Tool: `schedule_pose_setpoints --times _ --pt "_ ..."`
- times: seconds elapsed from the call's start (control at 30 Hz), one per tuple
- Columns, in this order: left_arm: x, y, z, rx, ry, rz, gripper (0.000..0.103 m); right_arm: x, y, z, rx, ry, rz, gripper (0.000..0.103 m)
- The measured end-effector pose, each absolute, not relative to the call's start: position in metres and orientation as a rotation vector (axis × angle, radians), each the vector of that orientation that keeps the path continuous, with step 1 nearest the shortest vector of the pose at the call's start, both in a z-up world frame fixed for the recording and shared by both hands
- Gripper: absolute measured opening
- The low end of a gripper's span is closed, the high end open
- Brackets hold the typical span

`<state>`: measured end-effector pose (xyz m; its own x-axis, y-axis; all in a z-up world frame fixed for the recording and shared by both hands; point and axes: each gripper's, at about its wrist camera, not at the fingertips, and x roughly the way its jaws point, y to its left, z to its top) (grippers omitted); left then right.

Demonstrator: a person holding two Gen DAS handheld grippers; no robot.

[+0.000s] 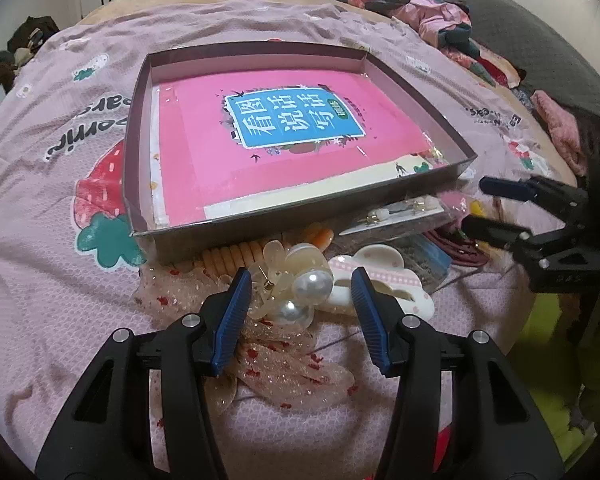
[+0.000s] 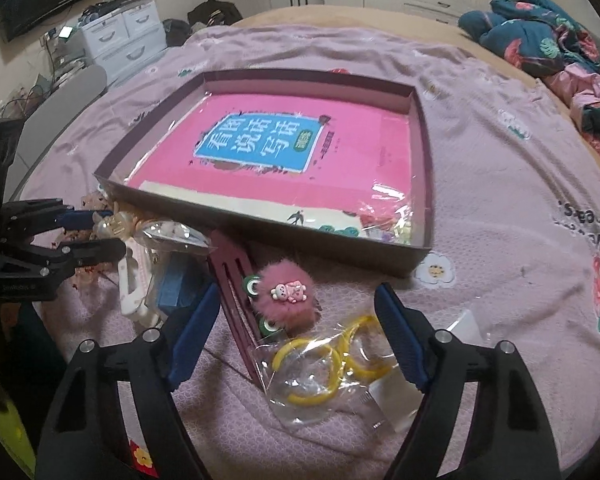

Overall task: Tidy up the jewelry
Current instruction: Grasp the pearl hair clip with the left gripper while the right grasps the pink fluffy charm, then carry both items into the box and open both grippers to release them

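Pink bedspread (image 1: pixel 60 288) carries everything: the jewelry lies in a heap just in front of the shallow cardboard box (image 1: pixel 260 236), which holds a pink book (image 1: pixel 284 136) under clear film.

Your left tool (image 1: pixel 302 284) hangs over the pearl hair clip (image 1: pixel 306 290), jaws apart on either side of it and not yet pressing. Your right tool (image 2: pixel 296 312) also stands open, straddling the fuzzy pink clip (image 2: pixel 290 296) and the bagged yellow rings (image 2: pixel 320 364), with the maroon comb (image 2: pixel 232 280) leaning against them.

You seem to be at the pick-up step, with nothing yet sorted. Next you need to lower each tool and close on 1 item only; the pearl clip touches the white cloud clip (image 1: pixel 380 284) and sits on glittery mesh (image 1: pixel 292 360), so snagging is a risk.

Carry items over the box's near wall; inside is broad open room, and the bed to the right is bare.
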<state>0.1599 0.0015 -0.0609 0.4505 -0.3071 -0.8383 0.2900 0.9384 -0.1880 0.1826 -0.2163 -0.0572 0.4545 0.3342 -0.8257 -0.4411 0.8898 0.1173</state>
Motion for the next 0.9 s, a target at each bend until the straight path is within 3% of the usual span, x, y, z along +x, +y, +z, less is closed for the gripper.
schedule_pose_setpoints --times 0.17,0.23,0.3,0.5,0.9 --pt "0.164 0.006 -0.064 -0.035 1.037 -0.359 0.037 0.19 -0.211 -0.066 -0.123 1.012 0.5 0.067" --pt "0.165 0.01 -0.064 -0.057 1.037 -0.362 0.034 0.193 -0.209 -0.072 -0.125 1.031 0.51 0.06" --pt "0.163 0.012 -0.062 -0.068 1.025 -0.363 0.027 0.195 -0.207 -0.076 -0.133 1.043 0.527 0.043" --pt "0.157 0.013 -0.053 -0.072 0.994 -0.366 0.024 0.189 -0.212 -0.07 -0.085 1.009 0.568 0.036" --pt "0.141 0.005 -0.023 -0.071 0.922 -0.389 0.024 0.167 -0.247 -0.04 0.033 0.907 0.529 0.035"
